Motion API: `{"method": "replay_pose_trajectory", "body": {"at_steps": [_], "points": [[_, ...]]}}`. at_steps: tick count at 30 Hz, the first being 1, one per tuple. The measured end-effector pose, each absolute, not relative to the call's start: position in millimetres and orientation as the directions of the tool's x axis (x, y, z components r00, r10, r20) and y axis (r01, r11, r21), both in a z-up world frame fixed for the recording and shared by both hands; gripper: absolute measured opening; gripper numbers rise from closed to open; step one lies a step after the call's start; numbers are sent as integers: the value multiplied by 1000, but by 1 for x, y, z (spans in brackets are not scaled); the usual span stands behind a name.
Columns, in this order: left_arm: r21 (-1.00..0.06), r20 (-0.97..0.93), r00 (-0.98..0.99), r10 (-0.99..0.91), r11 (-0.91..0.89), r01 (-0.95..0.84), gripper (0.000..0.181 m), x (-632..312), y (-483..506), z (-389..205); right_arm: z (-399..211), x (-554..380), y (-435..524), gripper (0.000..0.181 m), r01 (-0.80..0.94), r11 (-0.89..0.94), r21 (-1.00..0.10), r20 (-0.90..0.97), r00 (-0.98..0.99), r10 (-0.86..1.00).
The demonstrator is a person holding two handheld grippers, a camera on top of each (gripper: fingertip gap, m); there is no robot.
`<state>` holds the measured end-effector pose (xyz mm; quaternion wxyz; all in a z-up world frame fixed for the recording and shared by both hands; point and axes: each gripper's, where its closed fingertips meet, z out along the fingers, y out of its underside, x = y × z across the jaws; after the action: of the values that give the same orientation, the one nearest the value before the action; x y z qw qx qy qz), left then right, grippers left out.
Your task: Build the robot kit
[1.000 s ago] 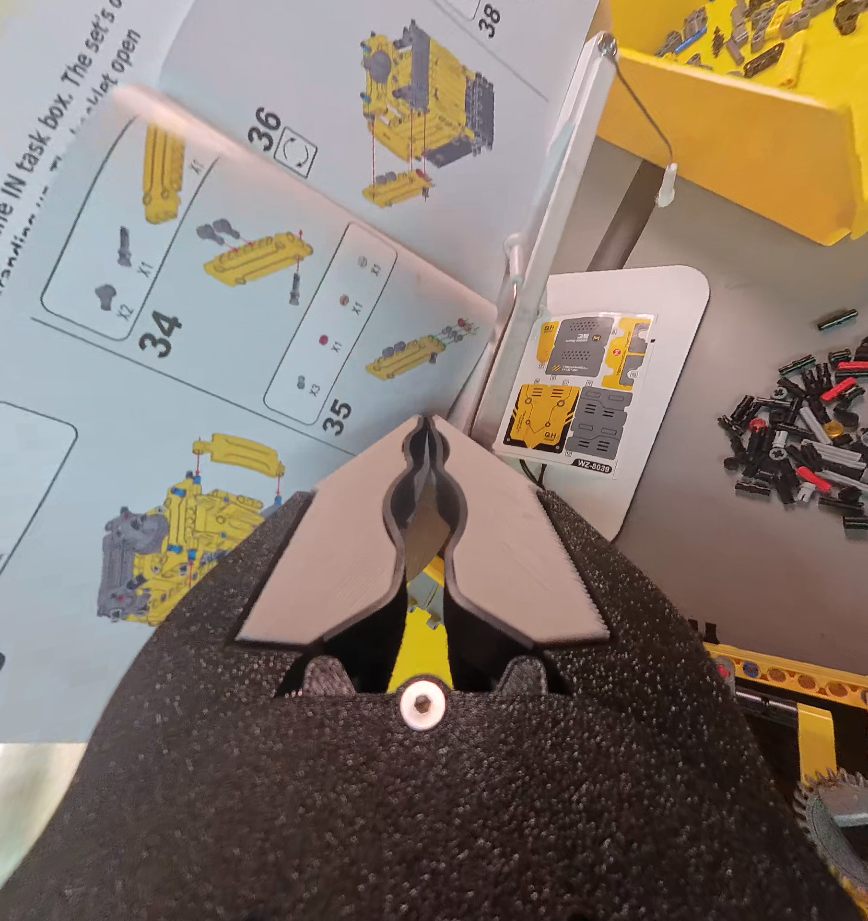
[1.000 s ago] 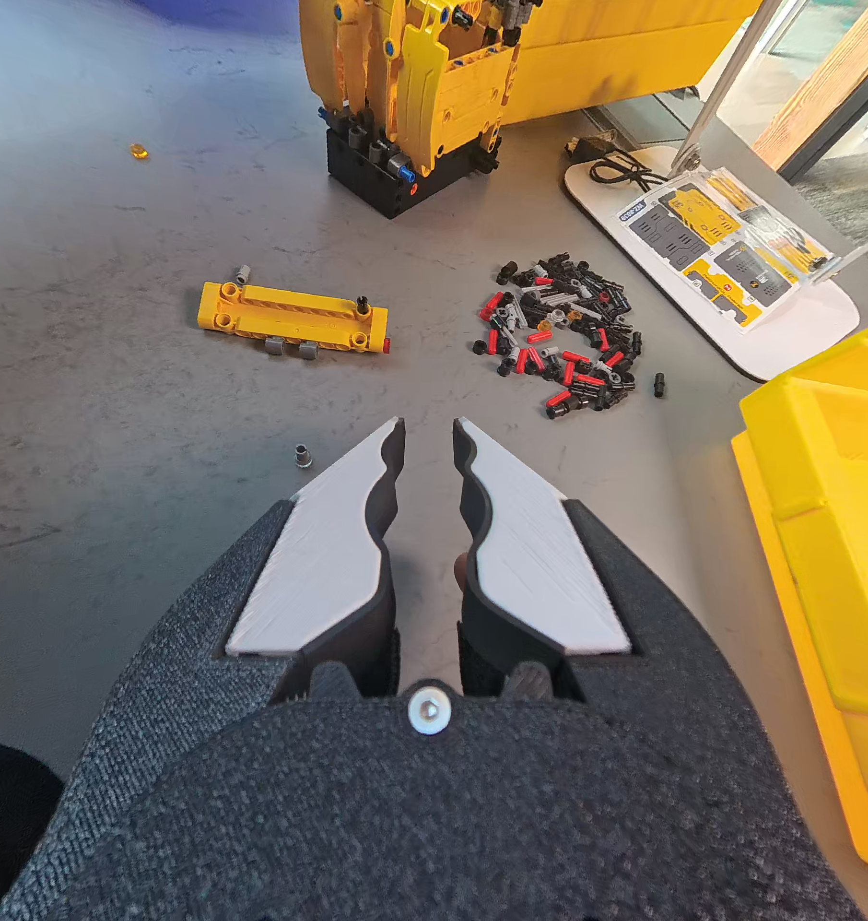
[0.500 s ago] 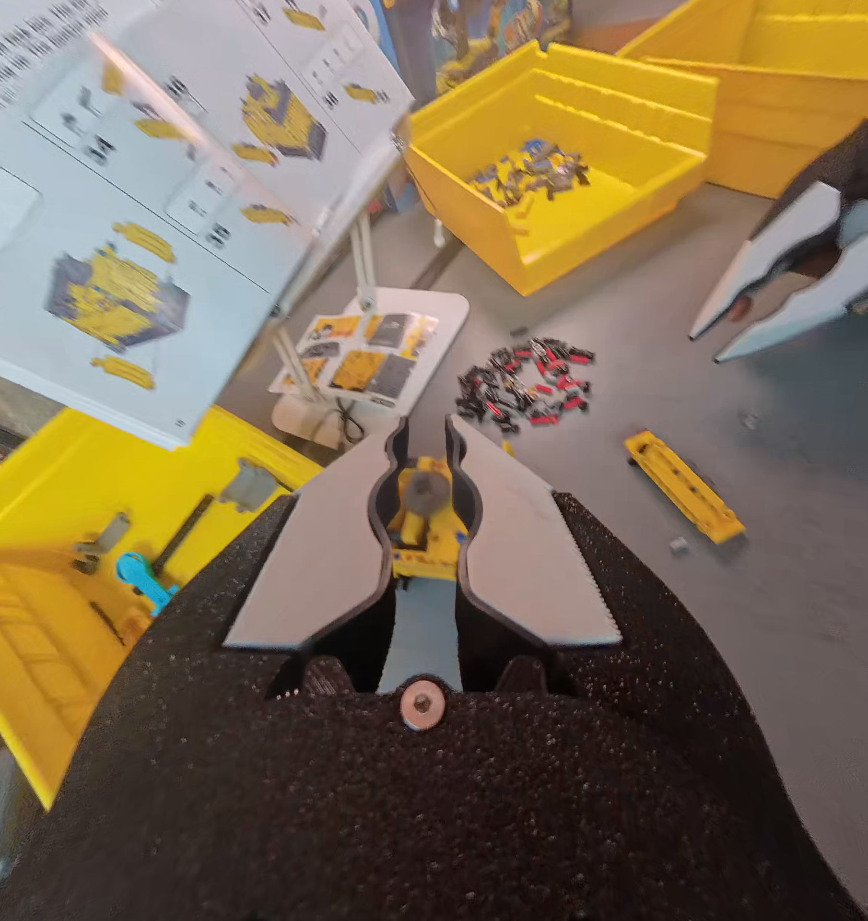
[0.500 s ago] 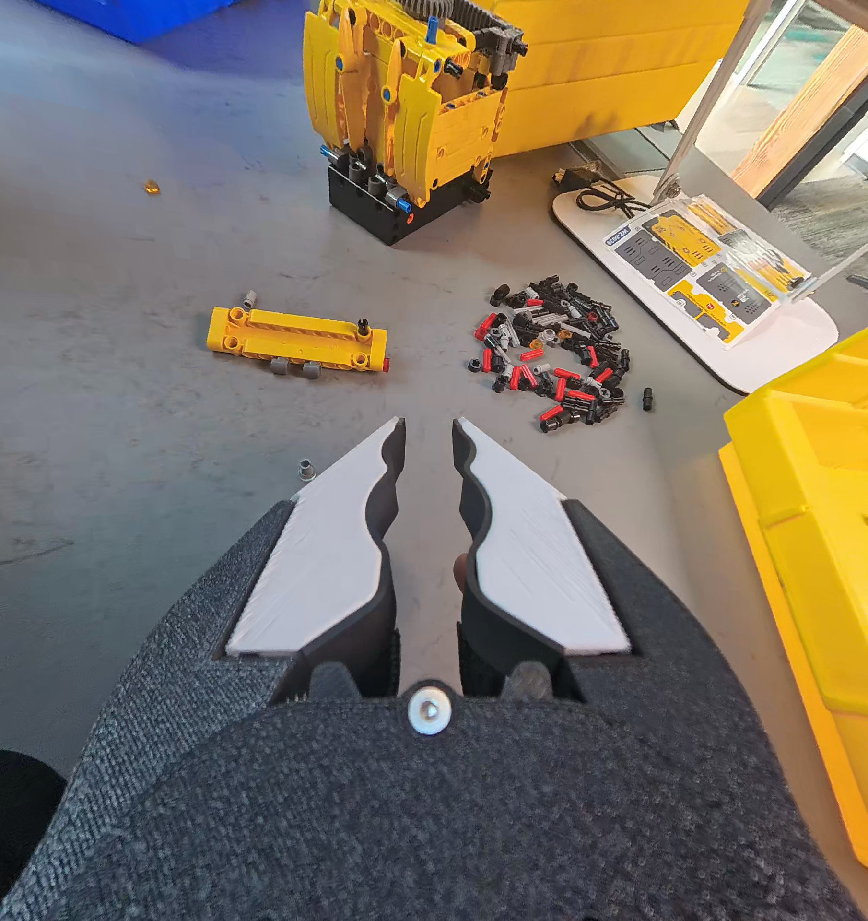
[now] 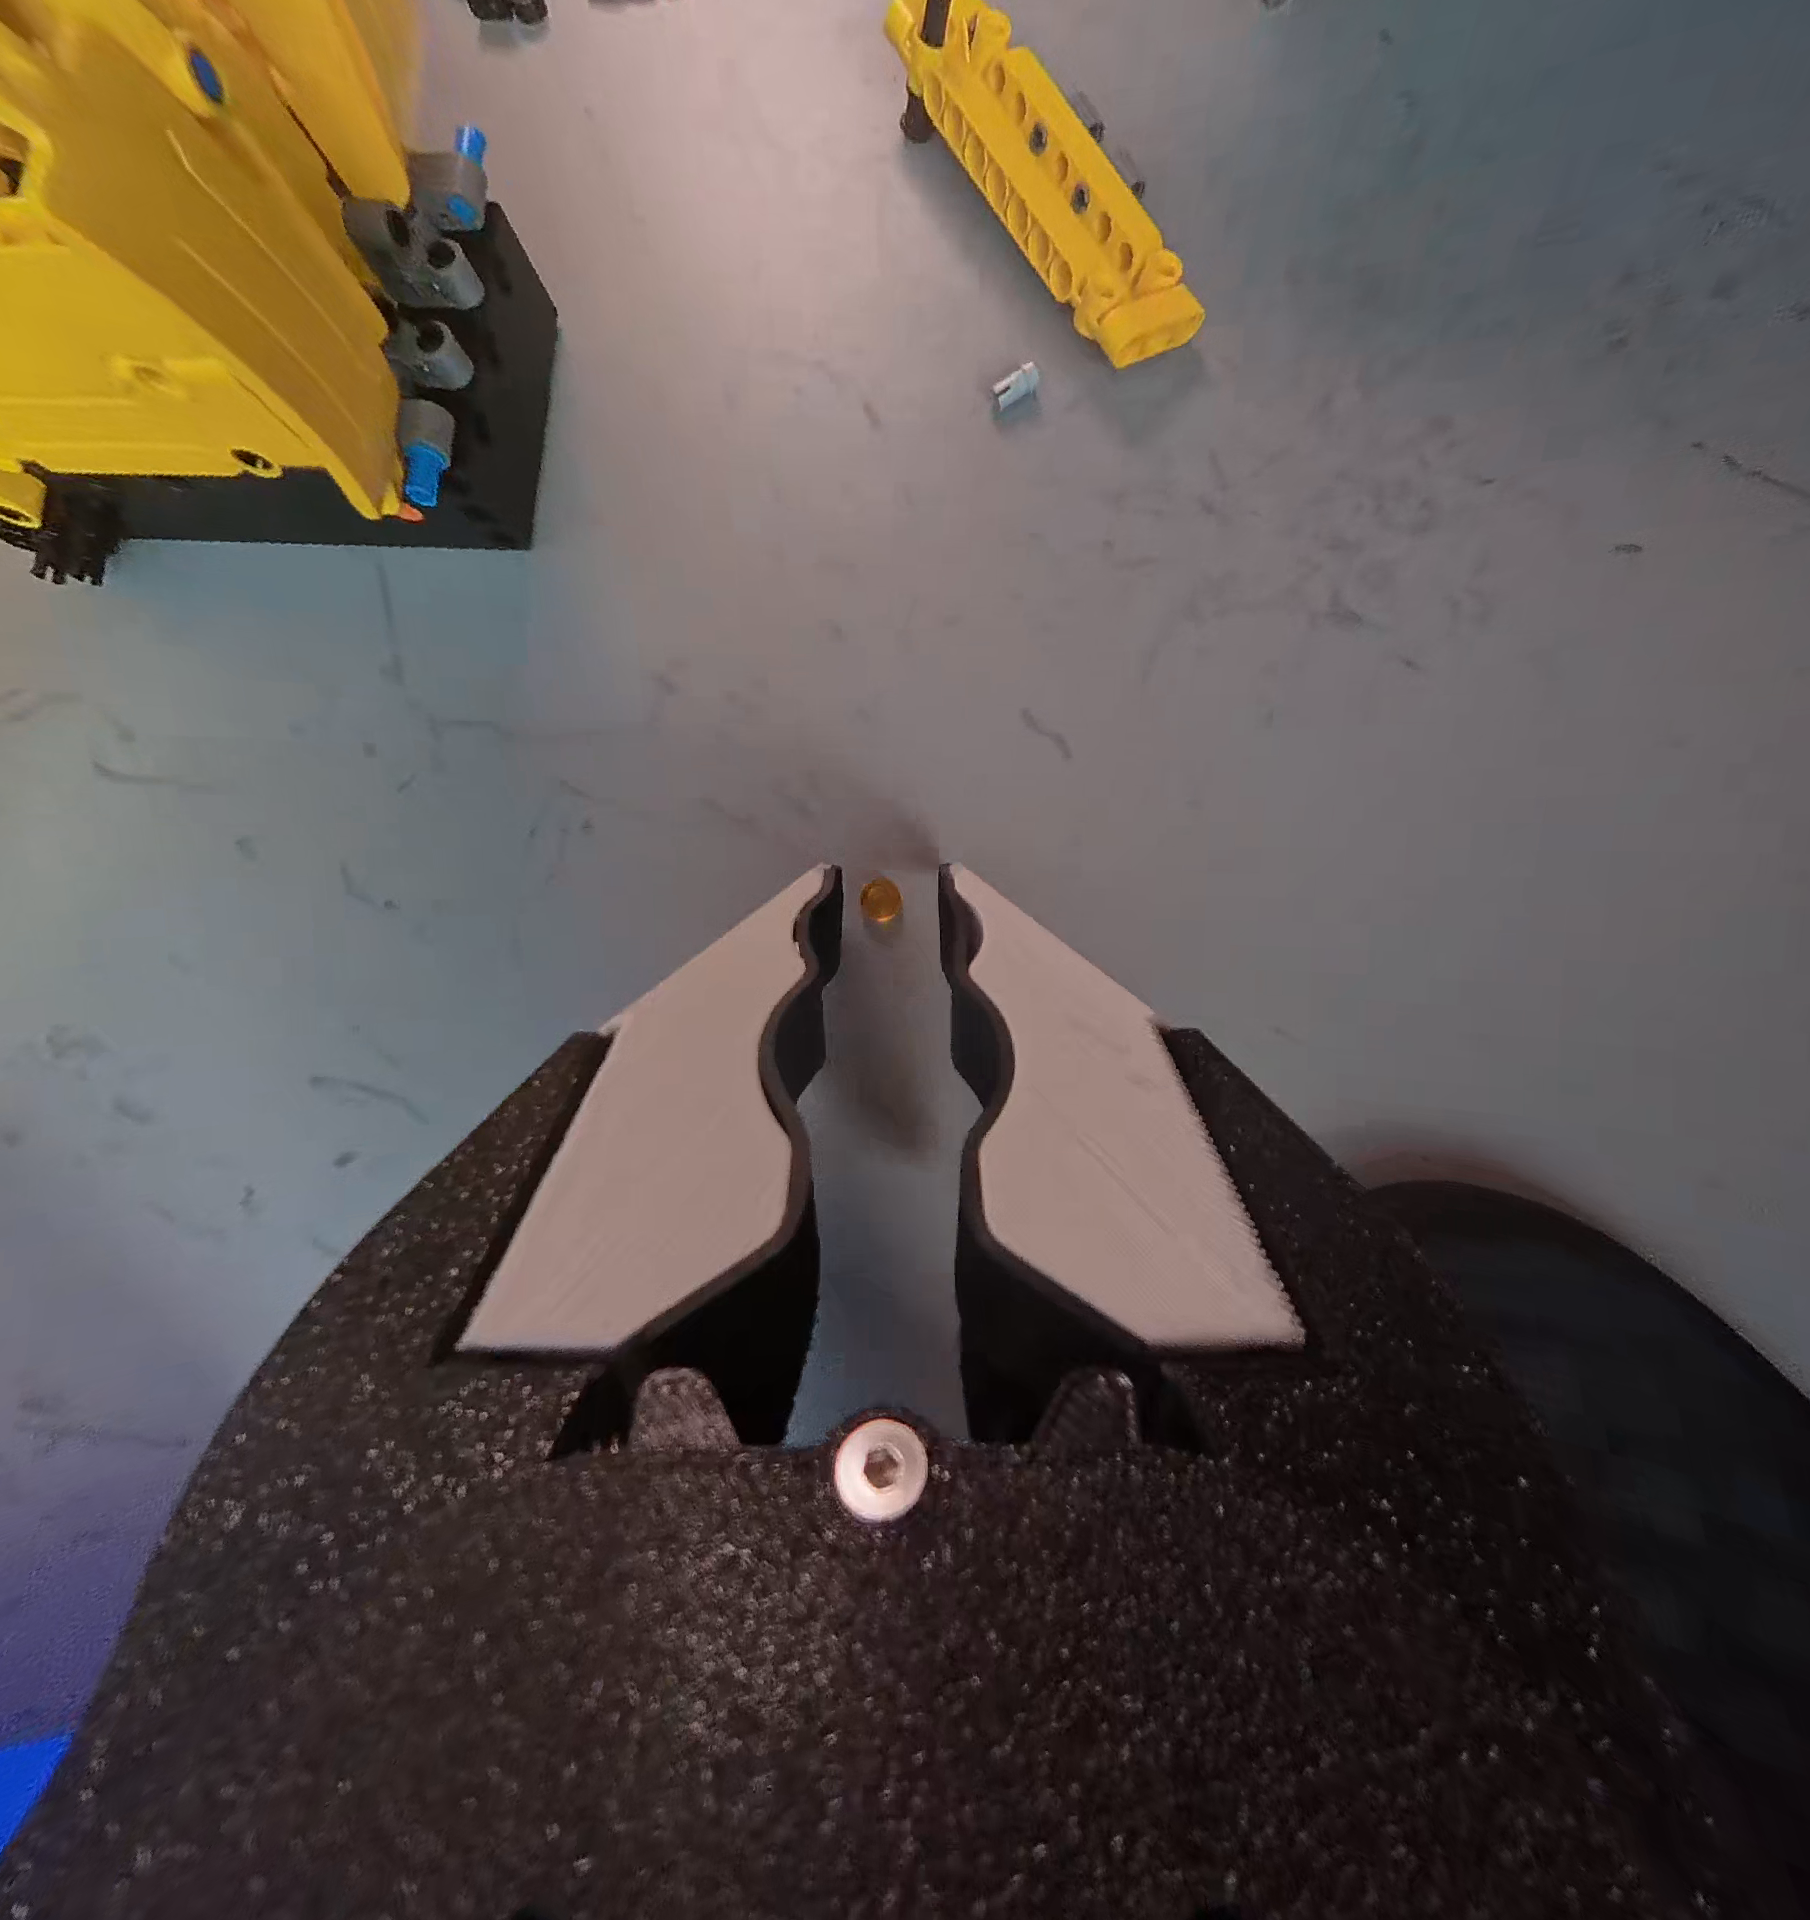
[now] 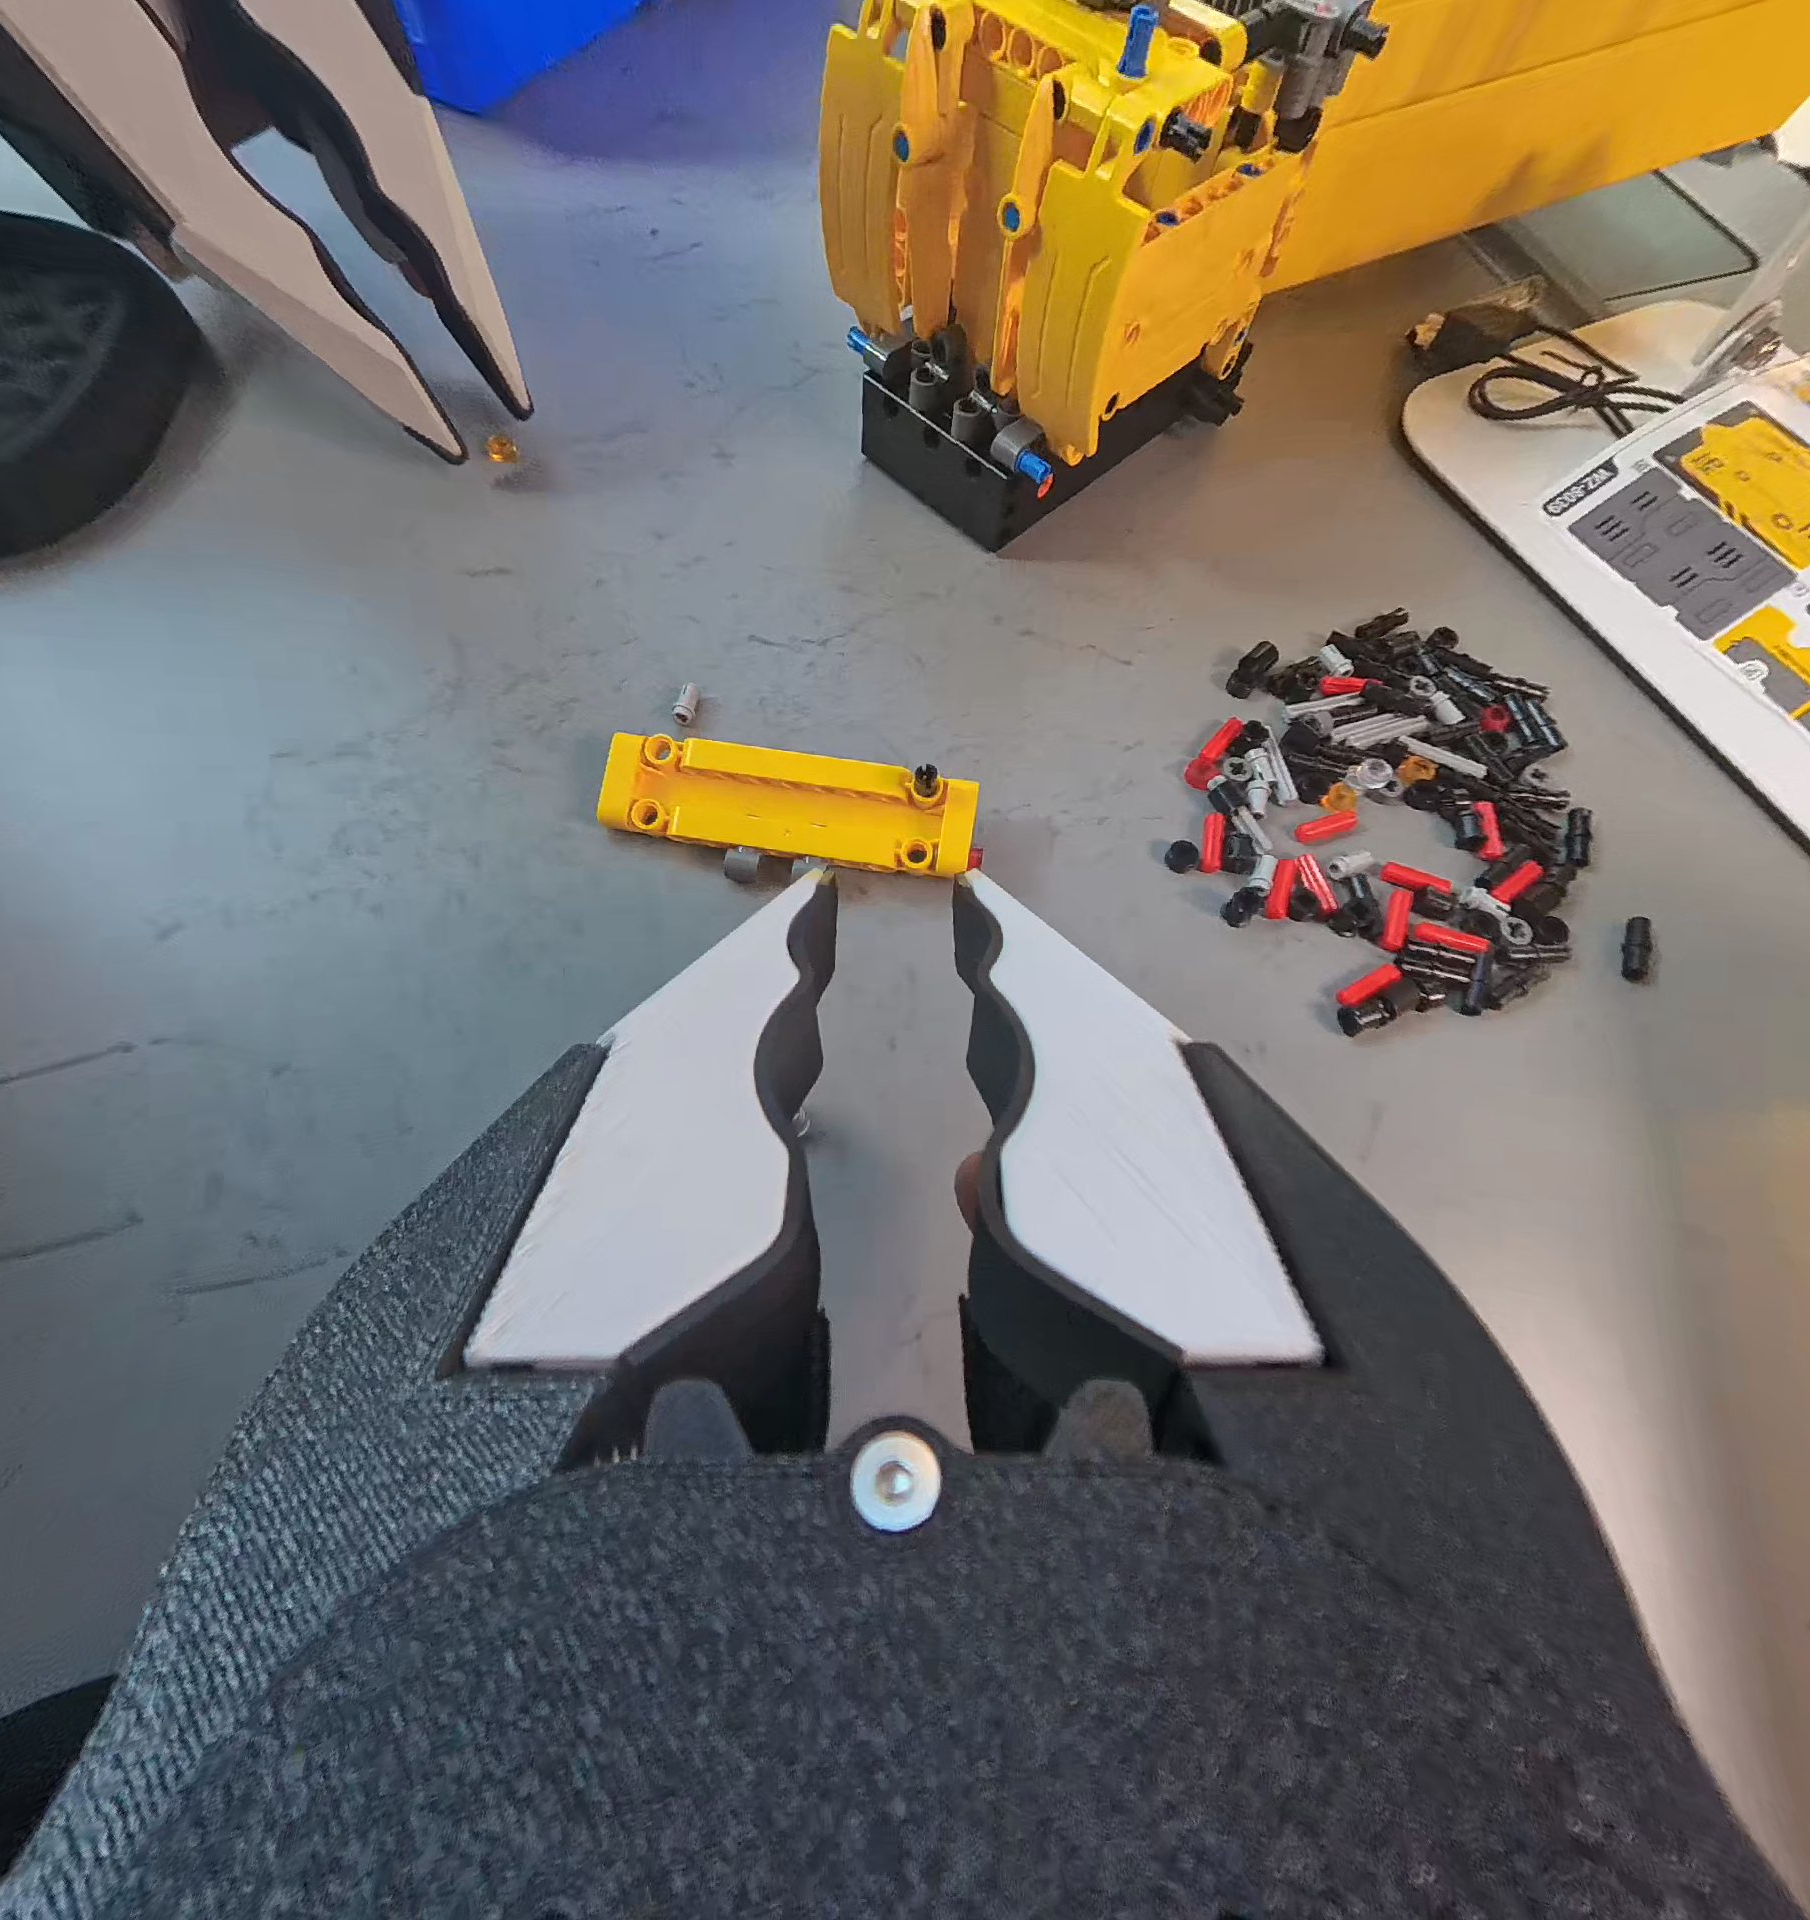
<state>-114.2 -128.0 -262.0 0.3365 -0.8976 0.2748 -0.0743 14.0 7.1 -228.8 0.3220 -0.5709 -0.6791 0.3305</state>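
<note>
In the left wrist view the left gripper stands parted and empty, a tiny amber stud between its tips; closing off-centre could flick the stud away. In the right wrist view the right gripper, parted and empty, nears a yellow beam and might nudge it.

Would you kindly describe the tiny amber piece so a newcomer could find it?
Start at the big yellow brick-built model on its black base, then look left across the grey table to the left gripper. Between its open fingertips lies a tiny, round, translucent amber stud, alone, unlike the piled pins.
</note>
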Motion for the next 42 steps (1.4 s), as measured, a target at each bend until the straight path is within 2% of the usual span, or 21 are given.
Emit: {"method": "replay_pose_trajectory", "body": {"at_steps": [5,10,15,20,23,26,29,32,37,42], "points": [[-650,-27,833,-553,-623,-435,7,-113,-130,-268,-227,6,9,25,583,88,-808,11,-134,991],[-681,35,809,-587,-606,-411,6,-90,-128,-267,-209,-7,-21,25,526,182,-831,56,-247,967],[-701,-18,702,-711,-492,-516,6,-31,-113,-262,-221,-19,-57,22,545,288,-787,76,-377,923],[-694,-21,635,-772,-446,-565,7,-1,-104,-267,-237,-25,-60,21,597,321,-735,73,-401,913],[-701,-11,635,-773,-447,-556,9,-1,-103,-267,-248,-25,-60,21,635,349,-689,81,-411,908],[-724,32,639,-769,-458,-515,23,-2,-106,-264,-258,-20,-57,21,669,376,-642,87,-423,902],[-771,91,650,-754,-467,-434,21,-8,-105,-251,-257,-16,-55,20,678,358,-642,60,-421,905],[-787,71,704,-707,-473,-395,17,-29,-89,-243,-254,-12,-51,20,668,364,-649,71,-424,903],[-727,-53,717,-695,-466,-505,17,-47,-61,-258,-238,-10,-49,20,620,340,-707,68,-420,905],[-706,11,674,-739,-483,-517,14,-41,-54,-266,-232,-5,-46,20,585,332,-740,87,-406,910]]}}
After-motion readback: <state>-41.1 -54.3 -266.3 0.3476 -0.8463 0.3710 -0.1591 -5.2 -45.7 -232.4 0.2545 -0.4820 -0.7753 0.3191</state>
